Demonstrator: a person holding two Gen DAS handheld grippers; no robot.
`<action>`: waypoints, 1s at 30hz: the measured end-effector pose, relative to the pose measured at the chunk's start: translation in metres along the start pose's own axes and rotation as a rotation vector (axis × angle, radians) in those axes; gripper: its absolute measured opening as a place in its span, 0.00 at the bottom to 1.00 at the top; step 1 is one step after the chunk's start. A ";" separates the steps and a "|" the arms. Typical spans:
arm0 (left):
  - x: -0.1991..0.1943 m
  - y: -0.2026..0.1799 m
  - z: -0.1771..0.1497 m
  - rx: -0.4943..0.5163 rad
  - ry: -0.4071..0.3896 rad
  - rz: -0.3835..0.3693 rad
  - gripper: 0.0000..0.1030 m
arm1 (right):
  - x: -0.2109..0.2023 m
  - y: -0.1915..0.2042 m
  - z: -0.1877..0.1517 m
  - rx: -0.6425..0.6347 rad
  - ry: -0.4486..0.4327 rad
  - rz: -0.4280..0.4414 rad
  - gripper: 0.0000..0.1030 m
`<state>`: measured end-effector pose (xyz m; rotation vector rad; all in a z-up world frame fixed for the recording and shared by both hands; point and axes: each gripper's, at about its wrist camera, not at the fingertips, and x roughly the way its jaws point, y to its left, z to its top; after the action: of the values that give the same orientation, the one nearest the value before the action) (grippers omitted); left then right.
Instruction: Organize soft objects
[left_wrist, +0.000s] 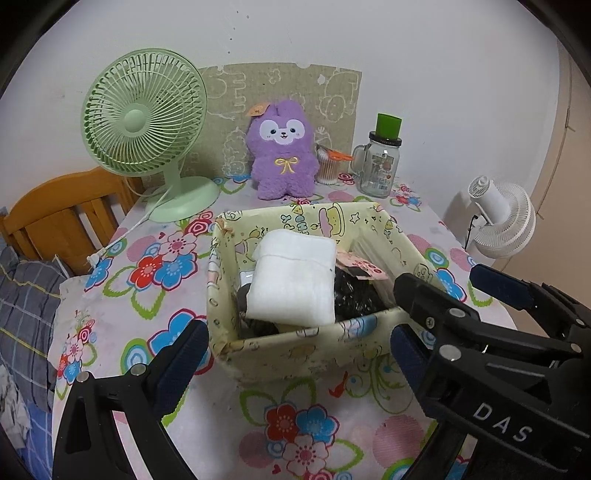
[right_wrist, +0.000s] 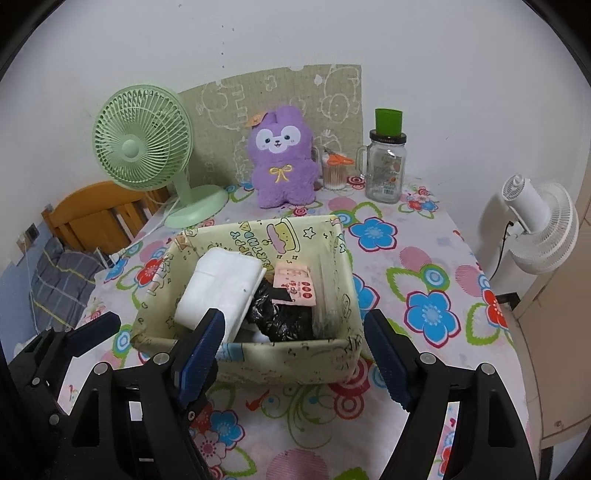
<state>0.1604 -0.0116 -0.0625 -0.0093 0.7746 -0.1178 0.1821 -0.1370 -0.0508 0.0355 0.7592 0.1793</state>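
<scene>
A pale yellow cartoon-print fabric box (left_wrist: 295, 350) (right_wrist: 280, 358) sits mid-table. In it lie a folded white towel (left_wrist: 293, 278) (right_wrist: 221, 291), a black crinkled bag (left_wrist: 354, 295) (right_wrist: 284, 317) and a pink packet (left_wrist: 364, 266) (right_wrist: 297, 282). A purple plush bunny (left_wrist: 282, 155) (right_wrist: 282, 158) sits upright at the back by the wall. My left gripper (left_wrist: 299, 354) is open and empty just in front of the box. My right gripper (right_wrist: 295, 354) is open and empty, its fingers astride the box's near wall. The right gripper also shows in the left wrist view (left_wrist: 436, 288).
A green desk fan (left_wrist: 147, 125) (right_wrist: 147, 151) stands back left with its cord on the floral tablecloth (left_wrist: 295, 424). A glass mug jar with a green cup on top (left_wrist: 380, 162) (right_wrist: 386, 162) and a cotton-swab cup with orange scissors (right_wrist: 334, 170) stand back right. A white fan (right_wrist: 539, 225) stands beyond the table's right edge; a wooden headboard (left_wrist: 62, 218) is left.
</scene>
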 end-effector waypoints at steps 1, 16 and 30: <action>-0.003 0.000 -0.001 0.003 -0.003 -0.002 0.97 | -0.003 0.000 -0.001 -0.001 -0.003 -0.002 0.78; -0.042 -0.003 -0.014 0.029 -0.055 0.004 0.99 | -0.047 -0.002 -0.019 0.003 -0.037 -0.025 0.78; -0.070 -0.008 -0.026 0.020 -0.091 0.014 1.00 | -0.082 -0.015 -0.030 0.011 -0.090 -0.069 0.82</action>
<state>0.0916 -0.0112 -0.0315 0.0095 0.6821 -0.1111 0.1049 -0.1674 -0.0181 0.0277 0.6709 0.1074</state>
